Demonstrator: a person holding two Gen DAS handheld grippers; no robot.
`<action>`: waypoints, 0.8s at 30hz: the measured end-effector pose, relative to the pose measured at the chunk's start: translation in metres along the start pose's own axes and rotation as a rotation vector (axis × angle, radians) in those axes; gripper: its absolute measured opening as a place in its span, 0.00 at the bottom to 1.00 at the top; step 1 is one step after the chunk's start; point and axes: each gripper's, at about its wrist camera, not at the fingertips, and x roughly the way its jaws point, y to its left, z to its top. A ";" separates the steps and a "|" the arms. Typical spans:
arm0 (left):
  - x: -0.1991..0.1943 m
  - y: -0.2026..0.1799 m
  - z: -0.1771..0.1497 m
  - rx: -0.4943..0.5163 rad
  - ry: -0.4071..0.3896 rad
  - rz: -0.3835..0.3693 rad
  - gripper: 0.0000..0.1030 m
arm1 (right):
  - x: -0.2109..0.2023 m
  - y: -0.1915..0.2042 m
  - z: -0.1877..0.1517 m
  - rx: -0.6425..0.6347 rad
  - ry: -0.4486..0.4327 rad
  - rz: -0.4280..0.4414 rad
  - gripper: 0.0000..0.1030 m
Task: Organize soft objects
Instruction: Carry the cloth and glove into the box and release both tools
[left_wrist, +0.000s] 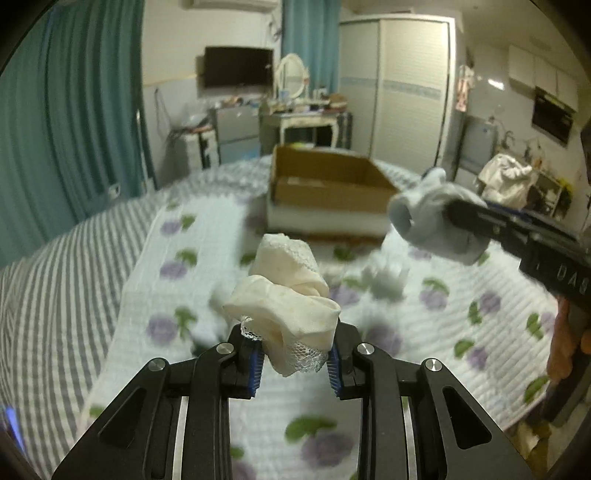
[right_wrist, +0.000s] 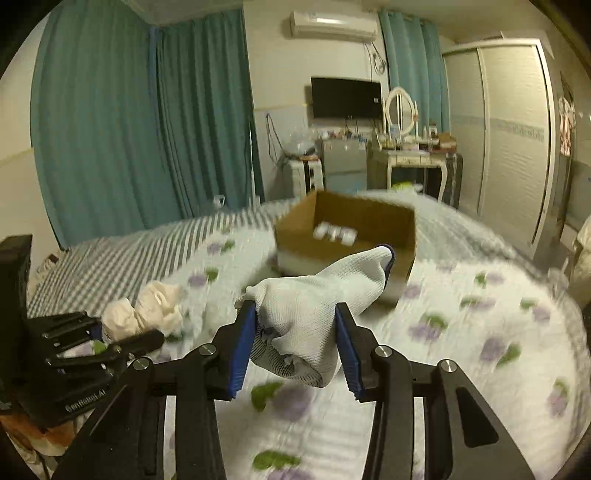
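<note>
My left gripper (left_wrist: 295, 354) is shut on a cream lace-trimmed cloth bundle (left_wrist: 288, 302) and holds it above the bed. My right gripper (right_wrist: 293, 347) is shut on a rolled white sock with a dark cuff (right_wrist: 317, 299), also in the air. From the left wrist view the sock (left_wrist: 432, 218) and right gripper (left_wrist: 517, 236) sit at the right, near the open cardboard box (left_wrist: 328, 184). In the right wrist view the box (right_wrist: 347, 236) holds a few white rolled items (right_wrist: 334, 232). The left gripper (right_wrist: 92, 343) and cream cloth (right_wrist: 147, 310) show at the left.
The bed has a white quilt with purple flowers (left_wrist: 443, 314) and a grey striped sheet (left_wrist: 55, 277) to the left. A small white soft item (left_wrist: 384, 280) lies on the quilt. Teal curtains (right_wrist: 110, 129), a dresser (right_wrist: 413, 151) and wardrobe (right_wrist: 509, 129) stand beyond.
</note>
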 end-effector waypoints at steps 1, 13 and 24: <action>0.002 -0.003 0.010 0.010 -0.013 -0.002 0.26 | -0.002 -0.004 0.012 -0.007 -0.015 0.002 0.41; 0.076 -0.034 0.119 0.113 -0.107 0.015 0.26 | 0.047 -0.057 0.118 -0.063 -0.080 -0.035 0.41; 0.184 -0.032 0.157 0.100 -0.074 0.027 0.26 | 0.160 -0.120 0.128 0.014 -0.025 -0.039 0.41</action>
